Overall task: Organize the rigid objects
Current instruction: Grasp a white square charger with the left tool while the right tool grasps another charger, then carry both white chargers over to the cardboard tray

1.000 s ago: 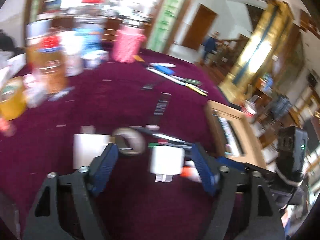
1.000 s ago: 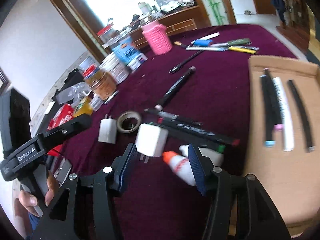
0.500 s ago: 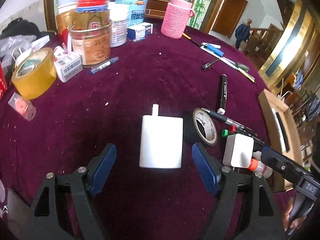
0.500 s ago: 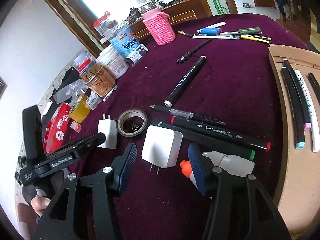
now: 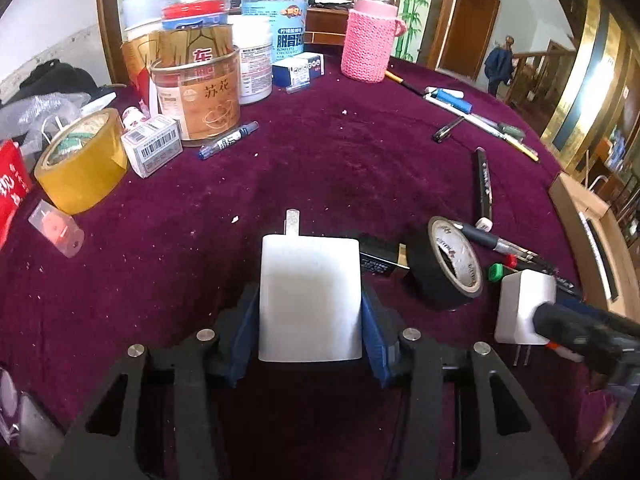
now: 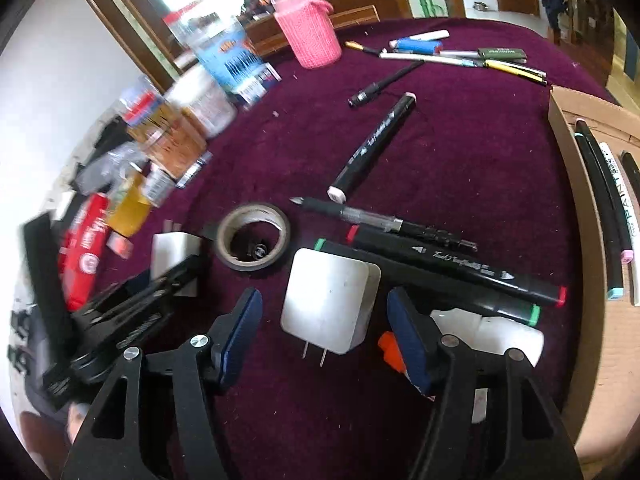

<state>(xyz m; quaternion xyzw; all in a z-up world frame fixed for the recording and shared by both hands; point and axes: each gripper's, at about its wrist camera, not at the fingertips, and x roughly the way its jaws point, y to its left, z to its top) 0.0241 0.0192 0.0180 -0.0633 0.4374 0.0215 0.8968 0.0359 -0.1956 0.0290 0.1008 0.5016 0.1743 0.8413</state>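
A flat white charger (image 5: pixel 310 292) lies on the maroon tablecloth (image 5: pixel 320 160), prongs pointing away. My left gripper (image 5: pixel 310 320) is closing on it, and both blue pads (image 5: pixel 244 320) touch its sides. In the right wrist view the same charger (image 6: pixel 174 248) shows at the left, under the left gripper (image 6: pixel 160 292). A square white charger (image 6: pixel 328 304) sits between the blue pads (image 6: pixel 244 320) of my right gripper (image 6: pixel 324 300). Its jaws are opening, with a gap on both sides. In the left wrist view this second charger (image 5: pixel 524 304) appears at the right.
A black tape roll (image 6: pixel 254 236) lies between the two chargers. Markers (image 6: pixel 440 268), a pen (image 6: pixel 384 222) and an orange-capped white bottle (image 6: pixel 488 332) crowd the right gripper. A cardboard box (image 6: pixel 580 240) holding pens stands at the right. Jars (image 5: pixel 200 92), yellow tape (image 5: pixel 80 160) and a pink knitted cup (image 5: pixel 370 48) line the far side.
The left jaws have closed in from wide apart onto the flat charger's sides. The right gripper has come closer over the square charger and its jaws have widened.
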